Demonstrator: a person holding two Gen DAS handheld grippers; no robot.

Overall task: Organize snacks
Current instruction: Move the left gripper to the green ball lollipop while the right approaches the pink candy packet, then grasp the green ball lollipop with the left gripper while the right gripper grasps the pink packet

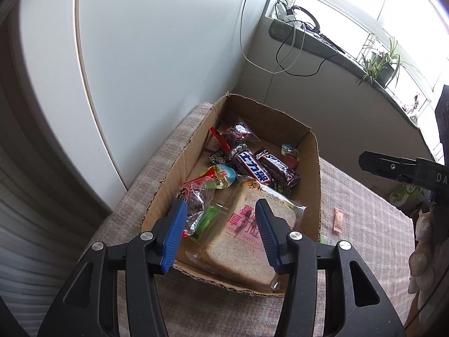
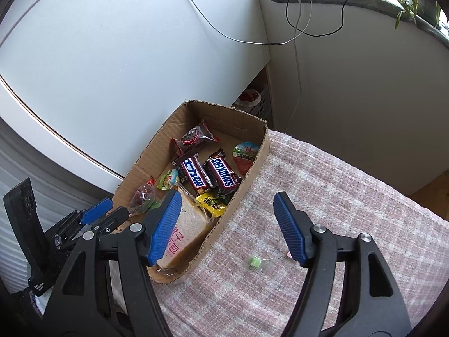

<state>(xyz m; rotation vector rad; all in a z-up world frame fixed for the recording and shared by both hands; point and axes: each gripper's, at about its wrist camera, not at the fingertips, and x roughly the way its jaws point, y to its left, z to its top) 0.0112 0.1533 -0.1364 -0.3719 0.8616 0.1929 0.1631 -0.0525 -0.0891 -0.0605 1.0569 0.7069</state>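
At the far left corner of the pink-and-cream checked cloth tabletop (image 2: 350, 191) sits a shallow brown cardboard box (image 2: 249, 177) holding the snacks: two dark Snickers bars (image 2: 224, 174), a clear-wrapped slice of bread (image 1: 247, 238) at its near end, round foil-lidded jelly cups (image 2: 245, 156) and small crinkly sweet packets (image 2: 193, 139). The left tongs (image 1: 220, 221) hang released above the bread, gripping nothing. The right tongs (image 2: 226, 216) gape wide over the box's right wall, empty. On the cloth right of the box lie a small green wrapped candy (image 2: 256, 262) and a pale pink sachet (image 1: 337, 220)
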